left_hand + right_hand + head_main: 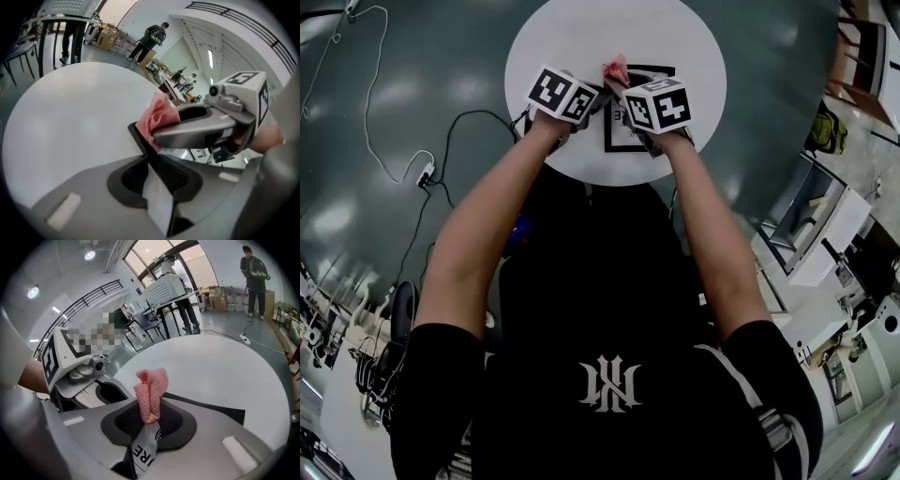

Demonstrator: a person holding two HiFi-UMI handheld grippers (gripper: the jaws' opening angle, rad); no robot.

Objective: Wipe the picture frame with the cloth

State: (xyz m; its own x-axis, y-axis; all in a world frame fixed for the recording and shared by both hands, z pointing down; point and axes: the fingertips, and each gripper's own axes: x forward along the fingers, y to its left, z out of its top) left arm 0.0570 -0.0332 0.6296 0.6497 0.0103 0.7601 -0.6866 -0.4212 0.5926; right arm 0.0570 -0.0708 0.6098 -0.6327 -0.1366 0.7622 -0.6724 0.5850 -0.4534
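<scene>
Your left gripper has its jaws closed on the edge of the picture frame, which is at the near side of the round white table. Your right gripper pinches the pink cloth tight, just over the frame, beside the left gripper

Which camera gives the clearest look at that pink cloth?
The right gripper view: the cloth sits centred, pinched by the right gripper. The left gripper view shows it partly hidden behind that gripper; the head view shows only a small pink tip.
</scene>
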